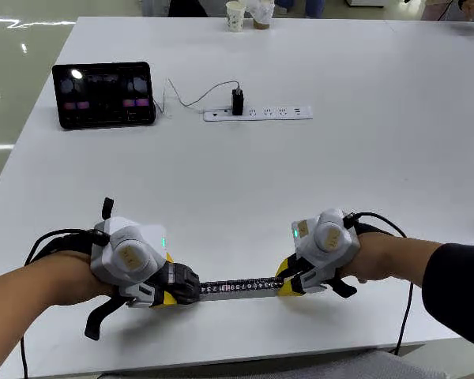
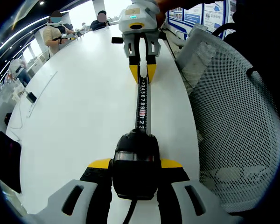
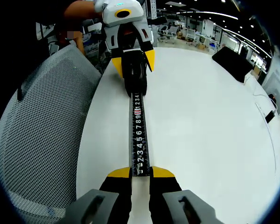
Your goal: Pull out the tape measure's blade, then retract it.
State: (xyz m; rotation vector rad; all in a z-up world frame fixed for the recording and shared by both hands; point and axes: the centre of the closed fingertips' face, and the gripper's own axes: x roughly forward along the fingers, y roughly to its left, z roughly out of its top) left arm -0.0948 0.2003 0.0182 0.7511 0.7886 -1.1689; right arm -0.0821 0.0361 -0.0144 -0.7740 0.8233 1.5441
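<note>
The left tool [image 1: 178,287] is clamping the tape measure [image 2: 135,164] by its sides, its yellow-tipped jaws pressing on the chunky black case, which is sitting low over the near edge of the white table [image 1: 300,174]. The blade [image 3: 139,135] is running out of the case in a straight, flat line across to the right tool [image 1: 289,285], whose jaws are pinching together on the blade's free end. The blade is looking dark, almost black, with white numerals counting up from the right tool's end and one red mark nearer the case. Whether the drawn-out stretch is touching the table or hanging just above it, I cannot tell. Further back a dark tablet [image 1: 103,95] is glowing, a white power strip [image 1: 257,114] is carrying a black plug, and a paper cup [image 1: 235,15] is standing at the far edge
</note>
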